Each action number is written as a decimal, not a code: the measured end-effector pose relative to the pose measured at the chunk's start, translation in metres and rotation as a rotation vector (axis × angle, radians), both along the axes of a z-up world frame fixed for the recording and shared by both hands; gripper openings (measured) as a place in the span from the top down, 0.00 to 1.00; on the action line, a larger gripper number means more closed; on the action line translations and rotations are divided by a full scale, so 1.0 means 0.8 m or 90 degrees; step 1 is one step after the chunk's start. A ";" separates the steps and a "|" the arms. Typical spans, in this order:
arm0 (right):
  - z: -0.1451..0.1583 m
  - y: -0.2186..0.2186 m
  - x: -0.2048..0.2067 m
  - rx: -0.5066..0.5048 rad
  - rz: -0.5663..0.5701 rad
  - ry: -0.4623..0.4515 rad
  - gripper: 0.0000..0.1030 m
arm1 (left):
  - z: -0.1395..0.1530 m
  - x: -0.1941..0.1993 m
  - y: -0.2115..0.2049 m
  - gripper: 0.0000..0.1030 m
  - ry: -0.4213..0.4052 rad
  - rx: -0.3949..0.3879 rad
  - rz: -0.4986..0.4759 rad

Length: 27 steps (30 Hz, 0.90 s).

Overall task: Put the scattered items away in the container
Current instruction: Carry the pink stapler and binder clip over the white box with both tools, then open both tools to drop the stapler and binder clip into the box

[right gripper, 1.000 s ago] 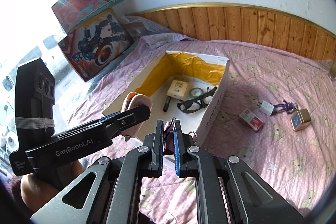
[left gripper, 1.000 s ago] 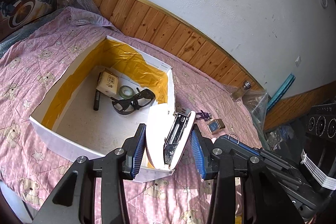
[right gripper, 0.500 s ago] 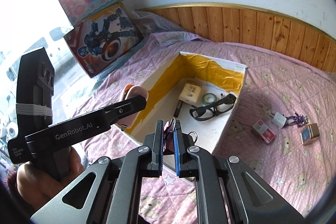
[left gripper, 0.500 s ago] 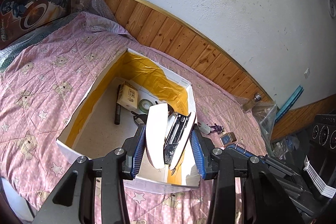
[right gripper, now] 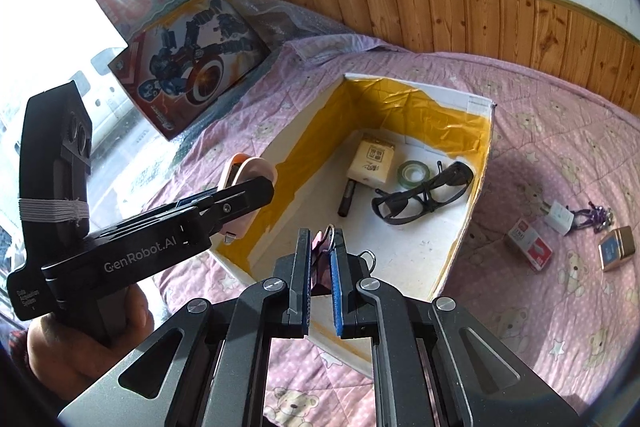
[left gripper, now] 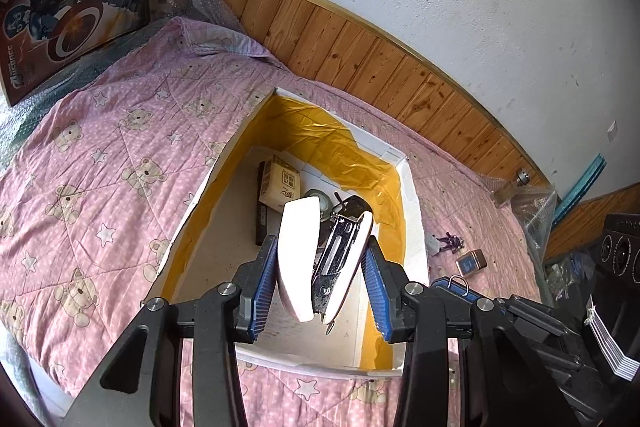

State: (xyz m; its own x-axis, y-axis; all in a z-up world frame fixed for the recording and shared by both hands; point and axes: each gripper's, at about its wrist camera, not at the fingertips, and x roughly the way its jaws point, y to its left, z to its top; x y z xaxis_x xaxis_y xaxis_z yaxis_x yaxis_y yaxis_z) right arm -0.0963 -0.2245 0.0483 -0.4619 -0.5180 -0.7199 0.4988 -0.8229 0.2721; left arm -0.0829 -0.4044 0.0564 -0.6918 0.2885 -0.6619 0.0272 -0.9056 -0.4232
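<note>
Lower centre, left wrist view: left gripper [left gripper: 318, 279], its blue-padded fingers [left gripper: 262, 291] clamped on the sides of a white stapler [left gripper: 316, 259] that gapes open, metal magazine showing.
Stapler position: held above the near part of the container, clear of its floor; in the right wrist view it shows at left centre as a pale pink-white shape [right gripper: 250, 173] over the box's near left wall.
Lower centre, right wrist view: right gripper [right gripper: 321, 267], fingers drawn close together on a pink binder clip [right gripper: 320, 247] whose wire loop sticks up between the tips.
Lower left, right wrist view: a person's hand [right gripper: 86, 327] around the black handle of the left gripper.
Container: white cardboard box [right gripper: 470, 223] with yellow tape lining its inner walls, lying on a pink quilt [right gripper: 560, 307] printed with bears and stars.
Inside the box: black safety glasses [right gripper: 424, 195] toward the right wall, green tape roll [right gripper: 413, 171] just beyond them, small beige carton [right gripper: 372, 161] near the far corner, black marker [right gripper: 347, 199] beside the carton.
Right of the box, on the quilt: red-and-white staple box [right gripper: 528, 246], white plug adapter [right gripper: 558, 217], purple trinket [right gripper: 598, 215], gold-edged small box [right gripper: 618, 249], all apart from the container.
Upper left, far edge: two toy boxes [right gripper: 192, 55] leaning by the bright window.
Background: wood panelling [right gripper: 480, 15] under a white wall.
</note>
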 end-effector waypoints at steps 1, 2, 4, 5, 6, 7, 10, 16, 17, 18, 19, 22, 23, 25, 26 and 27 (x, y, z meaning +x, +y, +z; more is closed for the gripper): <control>-0.003 -0.002 -0.004 0.000 0.000 -0.008 0.91 | -0.002 -0.003 -0.001 0.59 -0.005 -0.006 0.000; -0.006 -0.003 -0.008 0.001 0.002 -0.017 0.91 | -0.004 -0.006 -0.001 0.59 -0.012 -0.013 -0.001; -0.012 -0.007 -0.016 0.003 0.001 -0.035 0.91 | -0.009 -0.012 -0.001 0.59 -0.023 -0.034 -0.001; -0.015 -0.010 -0.019 0.005 0.005 -0.043 0.91 | -0.012 -0.015 -0.001 0.59 -0.030 -0.041 -0.003; -0.018 -0.012 -0.022 0.009 0.005 -0.049 0.91 | -0.015 -0.017 -0.002 0.59 -0.038 -0.043 -0.006; -0.020 -0.015 -0.025 0.012 0.007 -0.054 0.91 | -0.018 -0.020 -0.002 0.59 -0.045 -0.046 -0.008; -0.027 -0.022 -0.031 0.022 0.015 -0.069 0.91 | -0.026 -0.027 -0.002 0.59 -0.062 -0.057 -0.018; -0.040 -0.035 -0.038 0.042 0.024 -0.092 0.91 | -0.044 -0.040 -0.001 0.58 -0.098 -0.073 -0.030; -0.041 -0.037 -0.039 0.042 0.026 -0.094 0.90 | -0.047 -0.041 -0.002 0.58 -0.102 -0.073 -0.028; -0.043 -0.039 -0.039 0.042 0.029 -0.096 0.89 | -0.049 -0.042 -0.004 0.58 -0.105 -0.072 -0.027; -0.043 -0.040 -0.040 0.043 0.029 -0.097 0.88 | -0.051 -0.043 -0.005 0.57 -0.109 -0.071 -0.023; -0.046 -0.042 -0.041 0.044 0.027 -0.104 0.87 | -0.058 -0.047 -0.012 0.57 -0.125 -0.066 -0.013; -0.046 -0.043 -0.042 0.046 0.024 -0.103 0.86 | -0.058 -0.046 -0.013 0.56 -0.125 -0.069 -0.007; -0.046 -0.042 -0.043 0.047 0.020 -0.103 0.83 | -0.057 -0.046 -0.018 0.54 -0.121 -0.057 -0.005; -0.046 -0.041 -0.043 0.046 0.016 -0.103 0.83 | -0.056 -0.045 -0.020 0.54 -0.118 -0.056 0.001; -0.045 -0.040 -0.044 0.047 0.013 -0.103 0.83 | -0.054 -0.045 -0.022 0.54 -0.113 -0.053 0.002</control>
State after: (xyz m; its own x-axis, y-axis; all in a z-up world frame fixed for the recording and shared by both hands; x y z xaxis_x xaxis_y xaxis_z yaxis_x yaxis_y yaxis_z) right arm -0.1312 -0.2566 0.0122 -0.3270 -0.4697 -0.8201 0.4702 -0.8336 0.2899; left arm -0.1191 -0.4223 0.0133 -0.5632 0.2252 -0.7950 0.0980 -0.9372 -0.3349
